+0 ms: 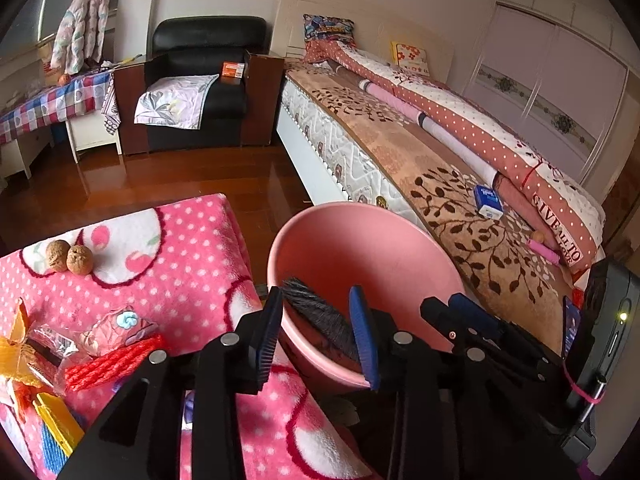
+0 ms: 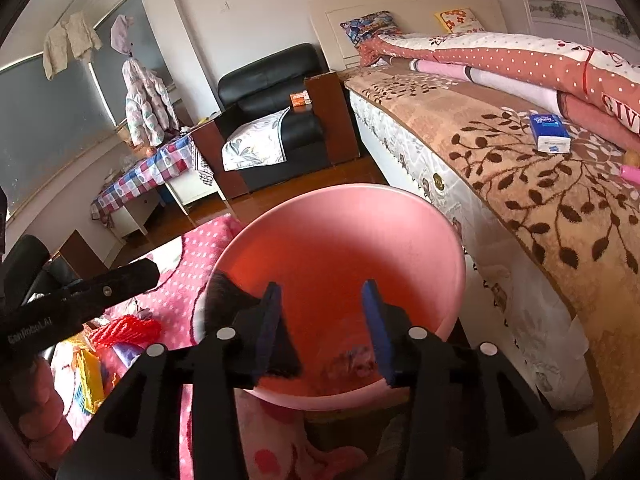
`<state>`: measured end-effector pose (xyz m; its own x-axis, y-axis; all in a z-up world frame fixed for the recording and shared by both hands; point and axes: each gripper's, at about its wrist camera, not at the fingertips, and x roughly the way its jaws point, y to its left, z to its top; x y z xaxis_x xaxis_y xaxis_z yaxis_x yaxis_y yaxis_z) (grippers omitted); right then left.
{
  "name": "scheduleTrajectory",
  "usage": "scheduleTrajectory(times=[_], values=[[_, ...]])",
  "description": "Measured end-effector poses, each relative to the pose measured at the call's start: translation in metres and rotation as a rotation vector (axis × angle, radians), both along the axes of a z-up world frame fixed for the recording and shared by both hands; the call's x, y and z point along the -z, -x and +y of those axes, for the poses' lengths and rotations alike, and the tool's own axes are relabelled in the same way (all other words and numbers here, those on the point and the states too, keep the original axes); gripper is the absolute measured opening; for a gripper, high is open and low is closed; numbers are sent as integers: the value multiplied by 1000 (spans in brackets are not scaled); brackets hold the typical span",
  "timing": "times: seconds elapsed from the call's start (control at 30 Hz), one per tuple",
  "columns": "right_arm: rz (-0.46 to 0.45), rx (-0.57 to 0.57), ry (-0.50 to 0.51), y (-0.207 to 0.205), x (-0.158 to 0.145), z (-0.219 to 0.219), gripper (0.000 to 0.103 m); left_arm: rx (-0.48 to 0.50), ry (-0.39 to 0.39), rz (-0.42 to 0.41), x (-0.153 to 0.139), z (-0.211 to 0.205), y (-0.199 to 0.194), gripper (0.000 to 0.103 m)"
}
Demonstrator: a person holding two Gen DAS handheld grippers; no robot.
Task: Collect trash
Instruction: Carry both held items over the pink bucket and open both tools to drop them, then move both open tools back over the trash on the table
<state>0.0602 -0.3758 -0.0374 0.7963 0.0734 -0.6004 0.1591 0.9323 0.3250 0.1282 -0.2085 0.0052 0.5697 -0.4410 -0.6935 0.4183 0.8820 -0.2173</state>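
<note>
A pink bin (image 1: 372,240) (image 2: 340,232) stands between a pink dotted blanket (image 1: 180,272) and the bed. A dark feathery piece (image 1: 320,320) (image 2: 224,304) leans inside the bin against its near wall. My left gripper (image 1: 318,336) hangs open over the bin's near rim; the dark piece shows between its blue pads, which do not press on it. My right gripper (image 2: 322,328) is open above the bin's mouth, with crumpled scraps (image 2: 352,360) on the bottom below it. Two walnuts (image 1: 70,260), a pink wrapper (image 1: 120,328), a red net (image 1: 112,364) and a yellow item (image 1: 56,424) lie on the blanket.
The bed (image 1: 440,168) runs along the right, with a blue tissue pack (image 1: 488,200) on its leaf-patterned cover. A black armchair (image 1: 200,80) and a table with a checked cloth (image 1: 52,104) stand beyond the wooden floor (image 1: 180,176).
</note>
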Motion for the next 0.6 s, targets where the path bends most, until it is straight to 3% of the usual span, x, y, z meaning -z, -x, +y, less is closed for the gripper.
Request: scheduleTrajectory(times=[0.3,0.6], values=[[-34,-35,1,10,-14,14,44,-40,14,-29,-13,29,13,38],[-66,-140,-20,18,-26,46,44,-127,0,-66,-25,79,30,42]])
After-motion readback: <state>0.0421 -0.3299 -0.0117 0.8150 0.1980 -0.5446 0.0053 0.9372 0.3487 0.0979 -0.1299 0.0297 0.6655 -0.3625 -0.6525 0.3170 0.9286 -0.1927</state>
